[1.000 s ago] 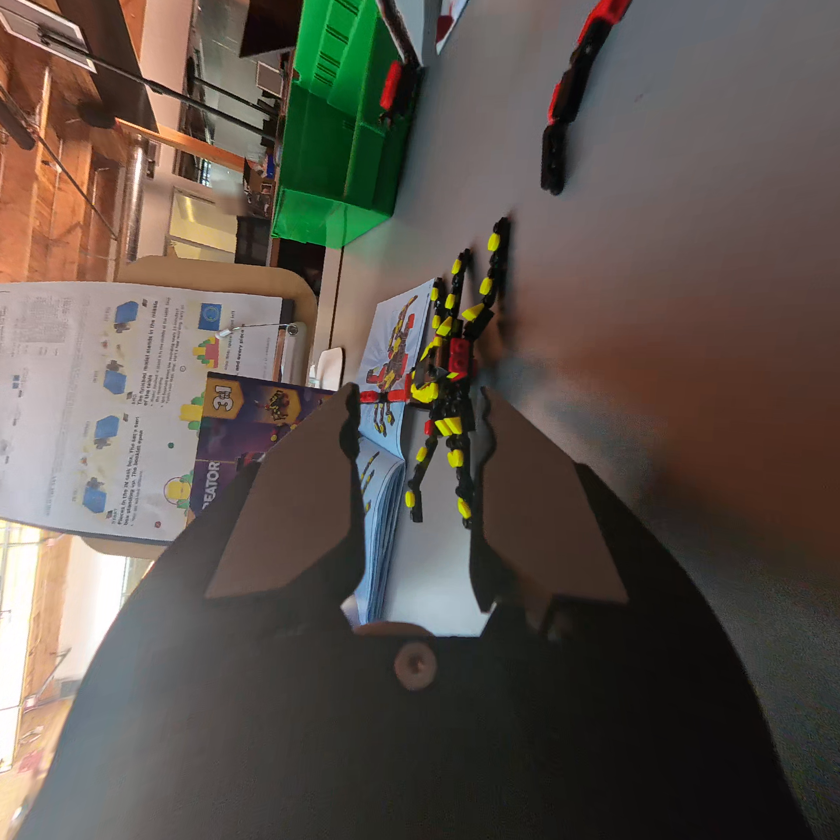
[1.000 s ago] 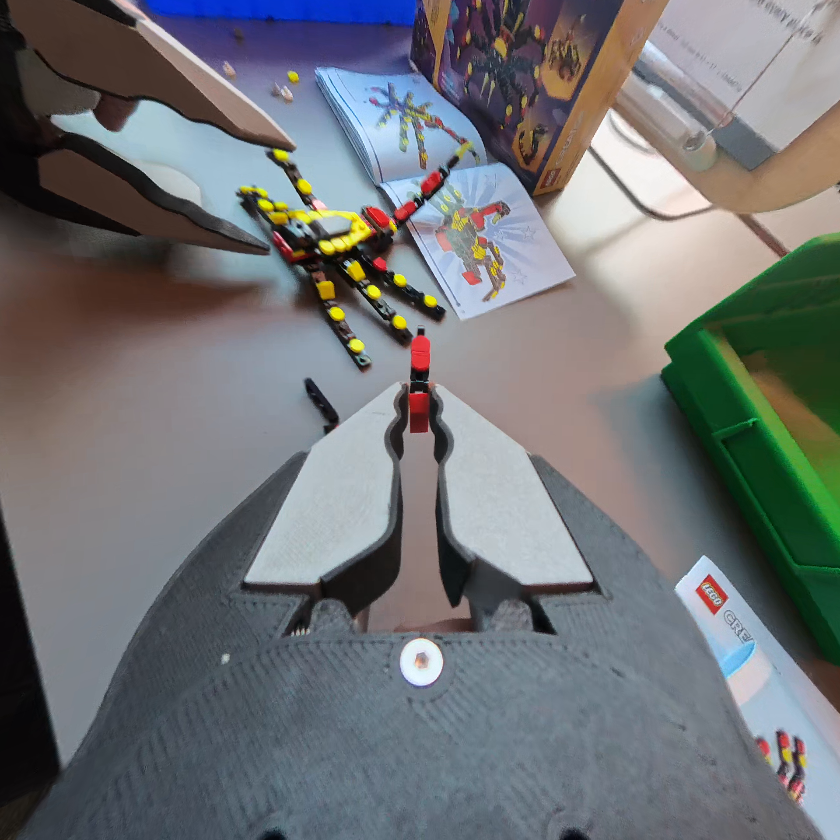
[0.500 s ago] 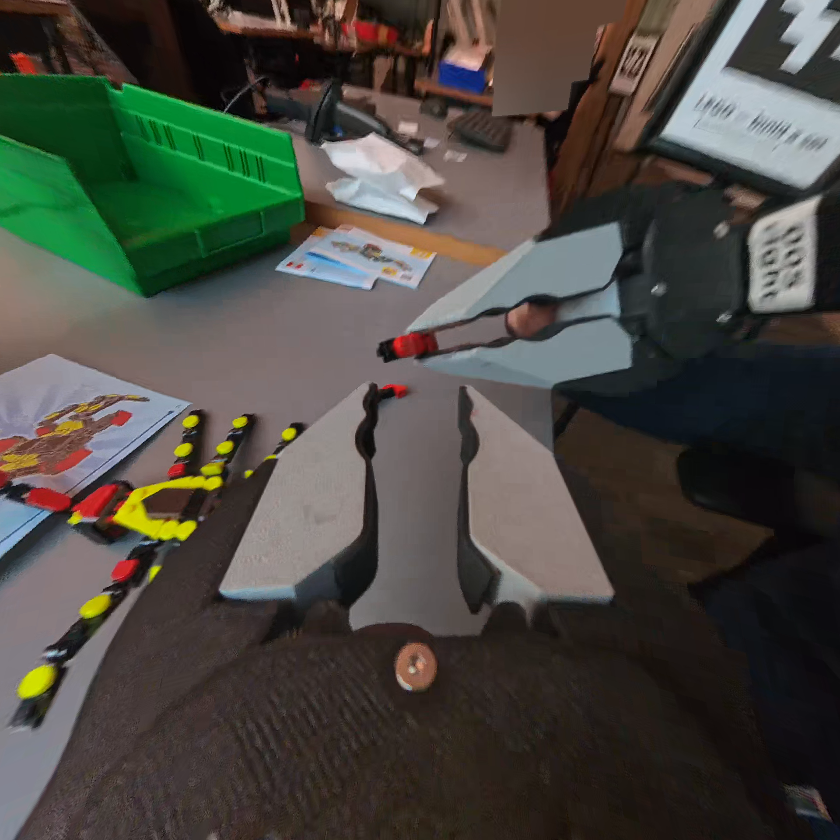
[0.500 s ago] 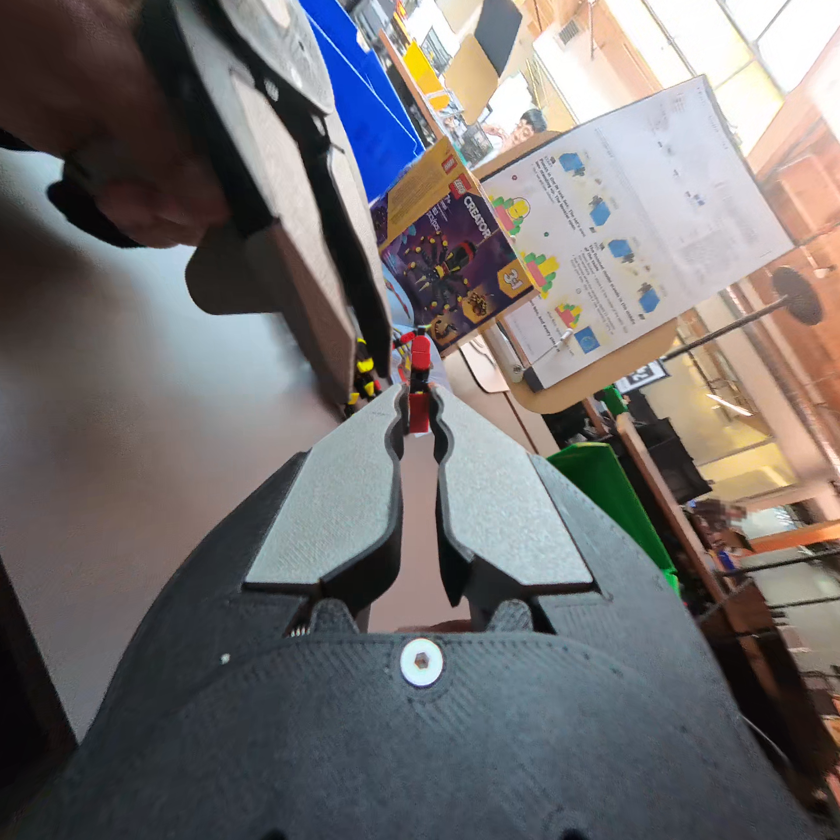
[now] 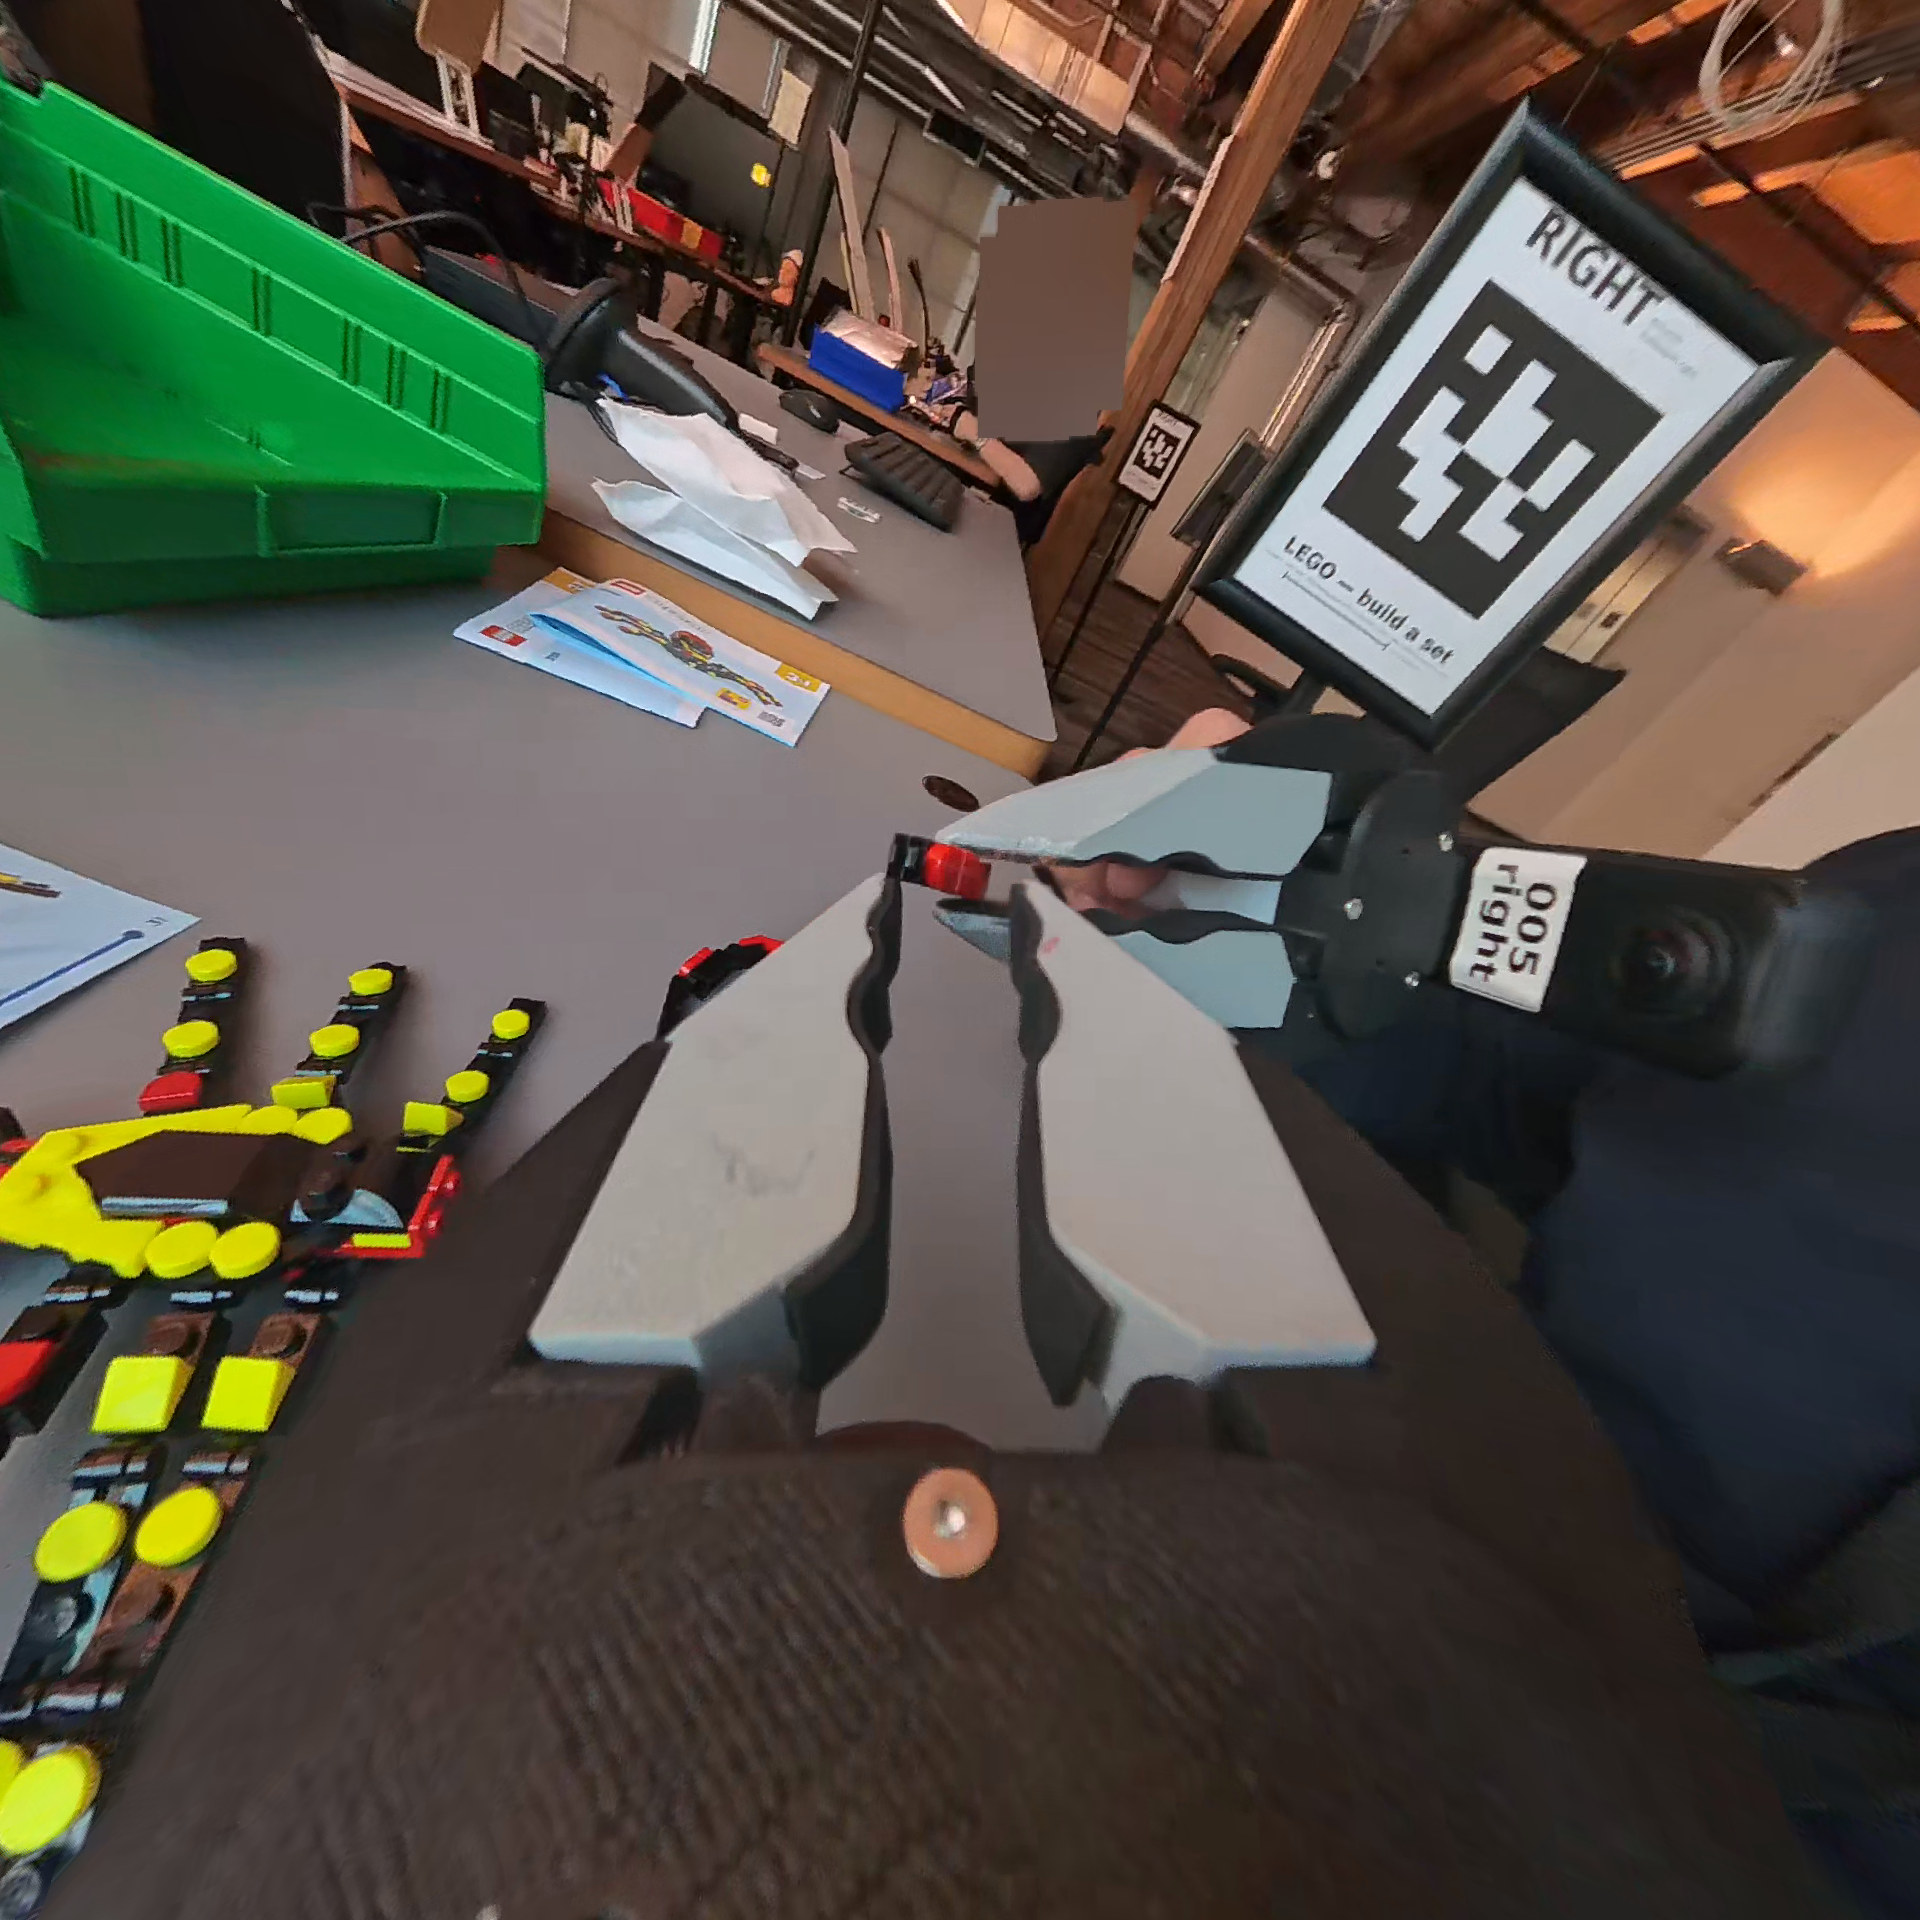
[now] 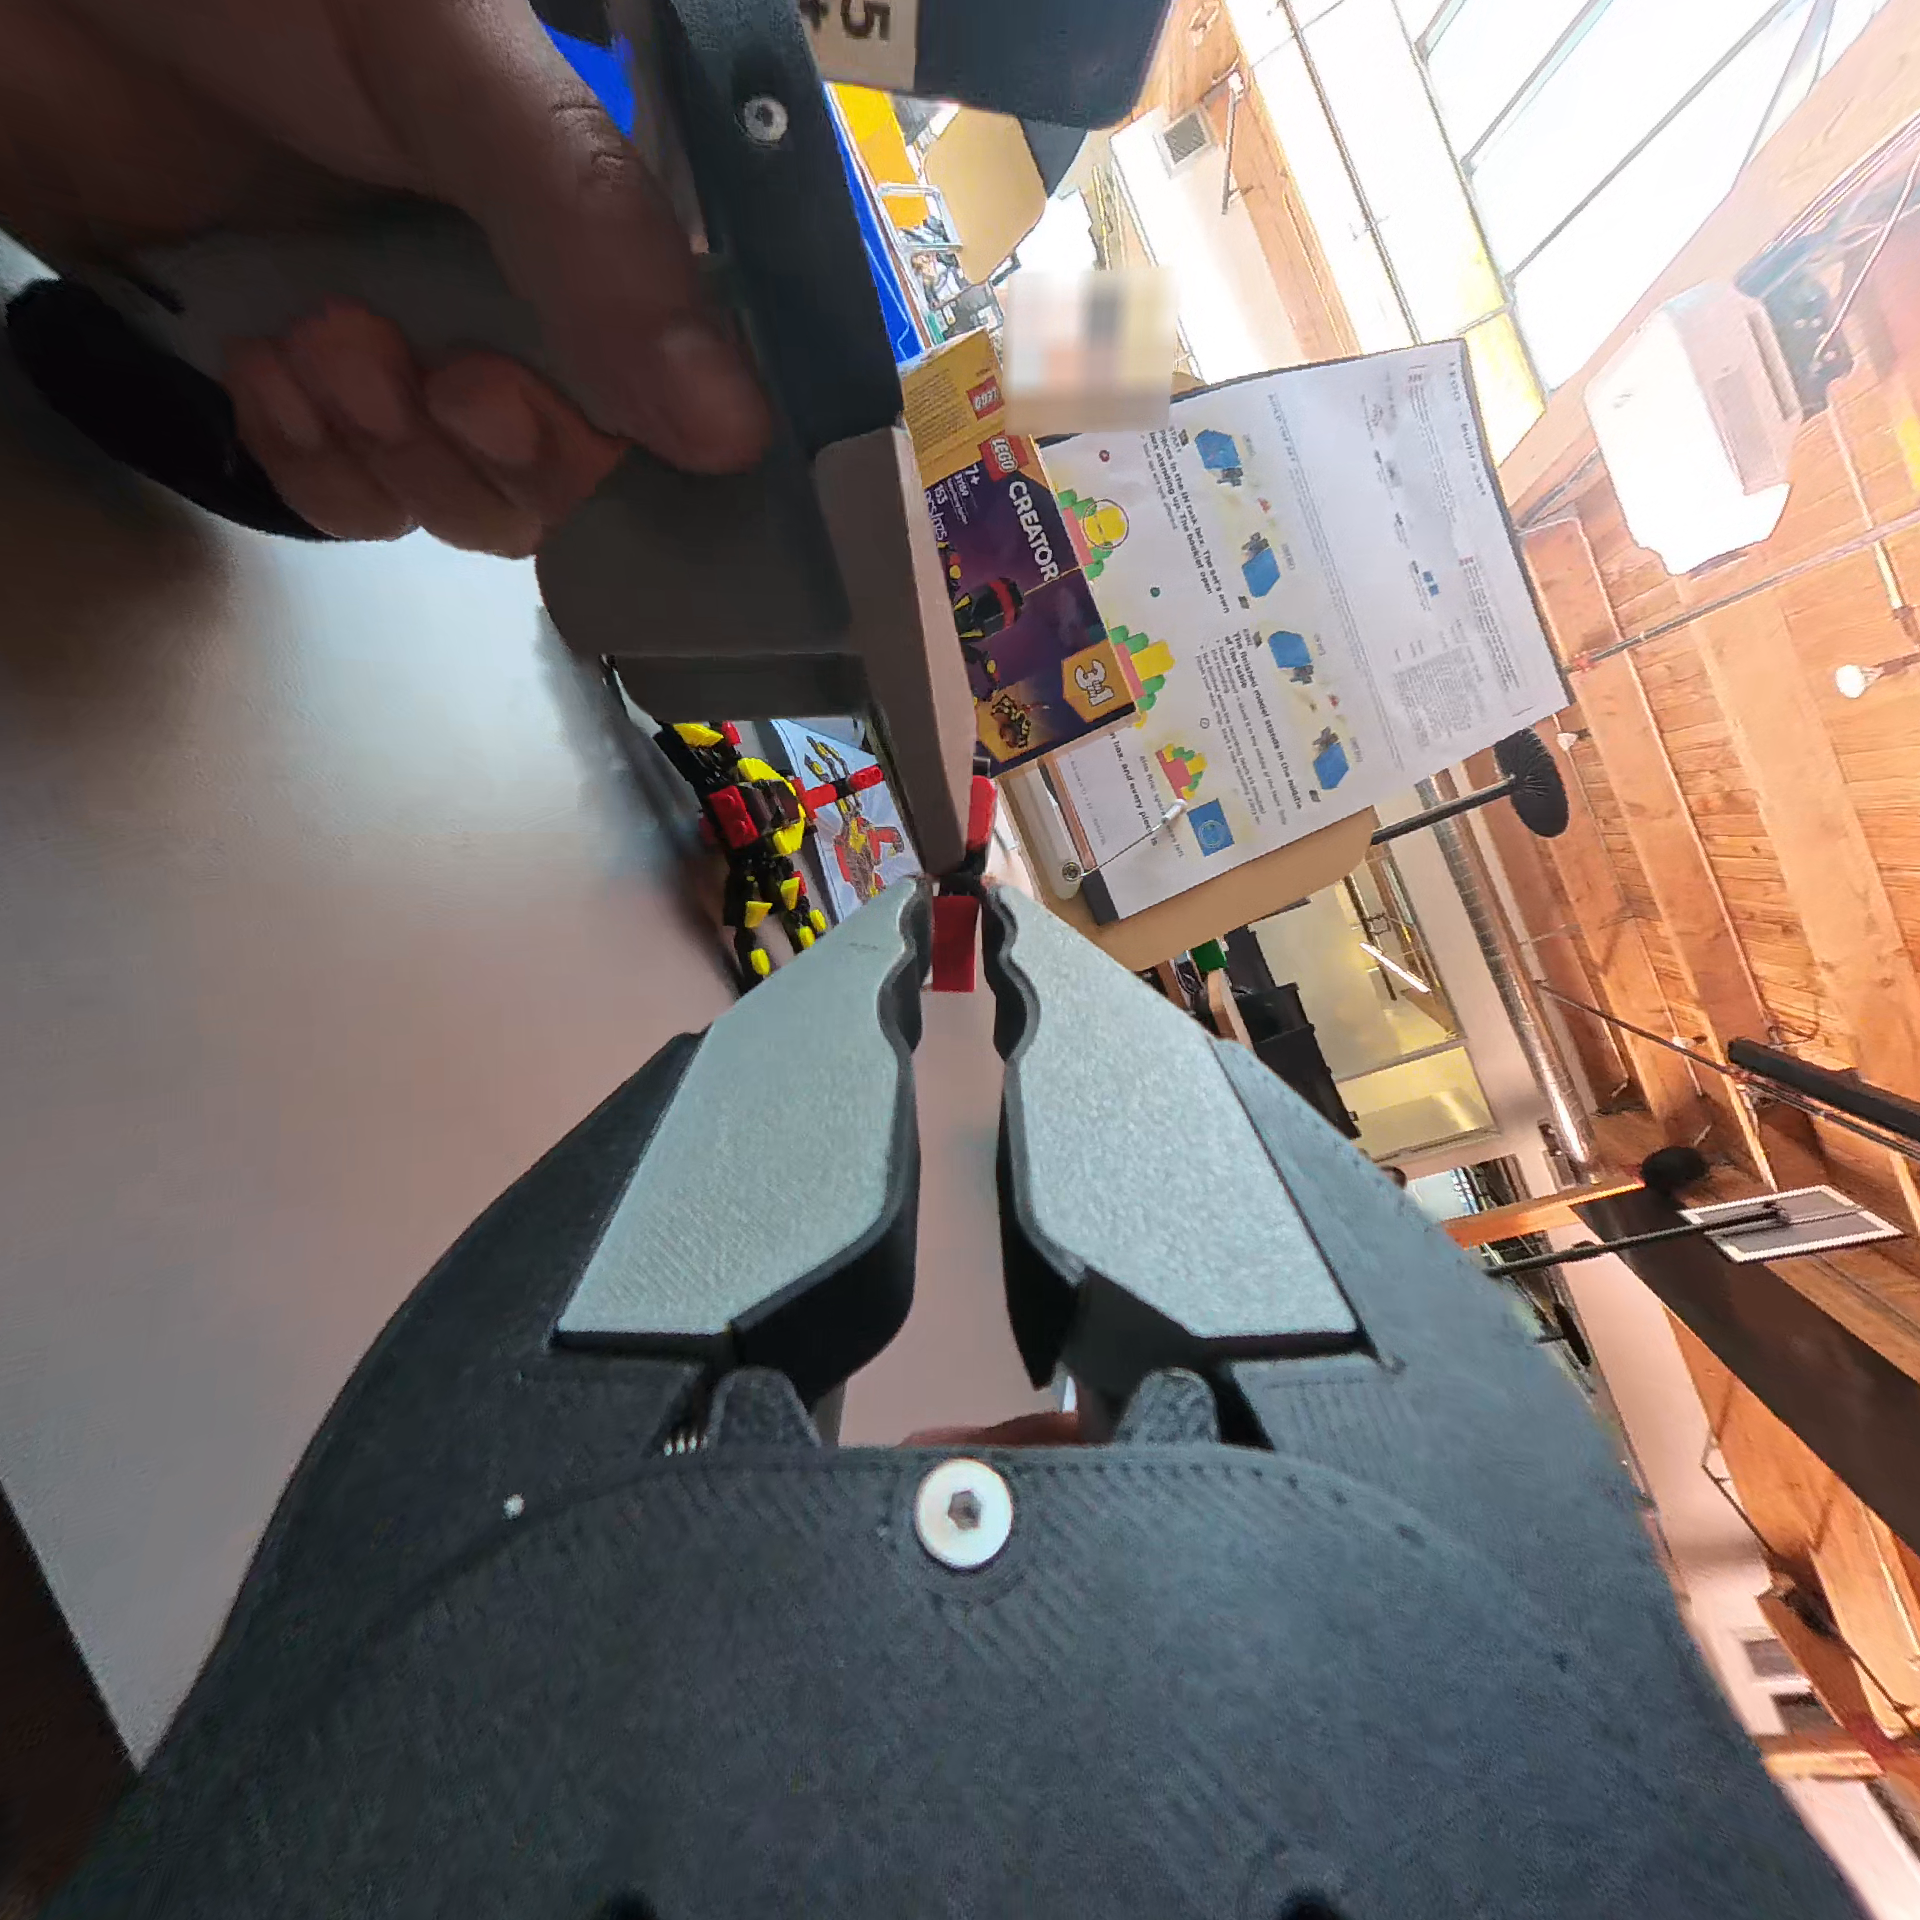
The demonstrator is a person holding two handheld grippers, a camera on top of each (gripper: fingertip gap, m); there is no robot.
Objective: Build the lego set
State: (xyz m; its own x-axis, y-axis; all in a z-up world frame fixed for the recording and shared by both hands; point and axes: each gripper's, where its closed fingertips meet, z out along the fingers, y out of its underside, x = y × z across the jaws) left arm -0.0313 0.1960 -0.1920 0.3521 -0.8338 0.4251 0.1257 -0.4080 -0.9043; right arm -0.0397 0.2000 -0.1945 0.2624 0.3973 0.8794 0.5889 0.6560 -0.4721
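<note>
My right gripper (image 6: 953,914) is shut on a small red-and-black leg piece (image 6: 953,943) and holds it in the air. In the left wrist view the right gripper (image 5: 951,888) comes in from the right, and the leg piece (image 5: 940,869) sits just past my left gripper's (image 5: 951,906) tips. The left gripper is open and empty, its left fingertip close to the piece's black end. The black, yellow and red spider model (image 5: 208,1174) lies on the grey table (image 5: 416,790) to the left, also seen in the right wrist view (image 6: 758,821).
A second red-and-black piece (image 5: 717,966) lies on the table left of my left fingers. A green bin (image 5: 239,416) and a booklet (image 5: 644,655) lie farther back. A framed sign (image 5: 1496,447) stands at the right. The set's box (image 6: 1018,582) and a printed sheet (image 6: 1299,623) stand behind the spider. The grippers are tip to tip, or close to it.
My left gripper has swung away from the spider toward the right gripper. My right gripper has lifted the leg piece off the table and brought it up to the left gripper's tips.
</note>
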